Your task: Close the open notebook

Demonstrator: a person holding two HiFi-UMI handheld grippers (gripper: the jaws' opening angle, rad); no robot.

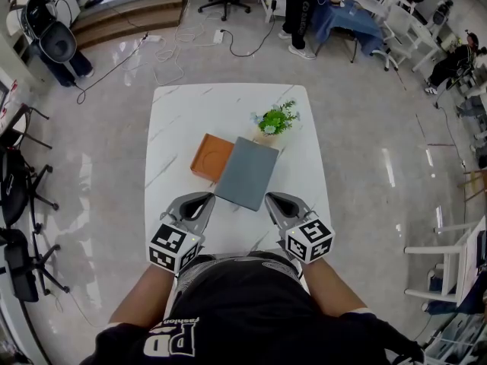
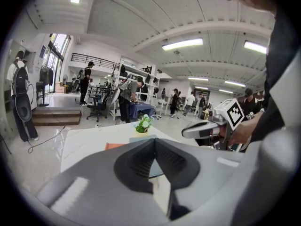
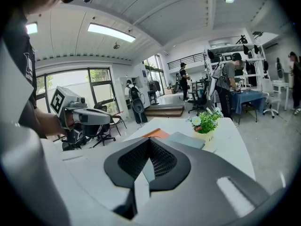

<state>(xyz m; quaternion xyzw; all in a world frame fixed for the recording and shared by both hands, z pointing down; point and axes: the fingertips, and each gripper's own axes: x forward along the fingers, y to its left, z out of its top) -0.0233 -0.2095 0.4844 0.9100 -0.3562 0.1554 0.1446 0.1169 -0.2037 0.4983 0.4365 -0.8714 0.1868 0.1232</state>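
Both grippers sit closest to me at the near table edge, left gripper and right gripper, each with jaws pressed together and nothing between them. Just past their tips the grey notebook lies flat, cover up, overlapping an orange piece. Honestly I can't tell if the orange is a flipped-back cover or a separate book, so this fits shut-already or half-open. Whichever it is, I'd work low from the near edge, clear of the little plant.
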